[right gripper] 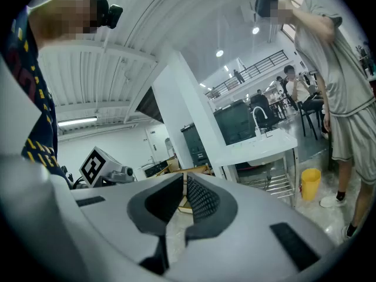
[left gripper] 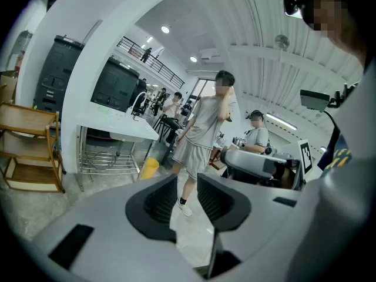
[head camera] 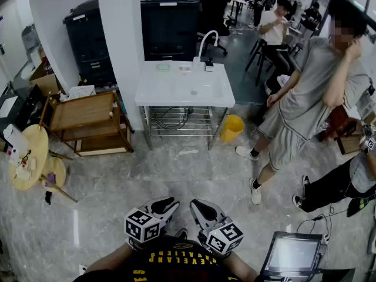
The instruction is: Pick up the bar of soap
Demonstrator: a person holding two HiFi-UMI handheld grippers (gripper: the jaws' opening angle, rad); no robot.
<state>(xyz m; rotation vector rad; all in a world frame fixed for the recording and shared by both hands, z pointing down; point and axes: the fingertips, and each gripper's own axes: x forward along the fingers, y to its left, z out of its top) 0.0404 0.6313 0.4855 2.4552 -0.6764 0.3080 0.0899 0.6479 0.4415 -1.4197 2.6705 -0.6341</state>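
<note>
Since left claw (left gripper: pixel 187 200) slightly apart, right claw (right gripper: pixel 181 194) closed, both empty, soap unheld; sink (head camera: pixel 158 90) far off, 12 o'clock.

This is a big open lab hall. A free-standing white sink unit (head camera: pixel 158 91) on a steel frame stands on a polished stone floor (head camera: pixel 117 187). Around it are black equipment cabinets (head camera: pixel 170 28), a wooden cart (head camera: pixel 85 111) and people seated at desks (head camera: pixel 275 25) behind.
</note>
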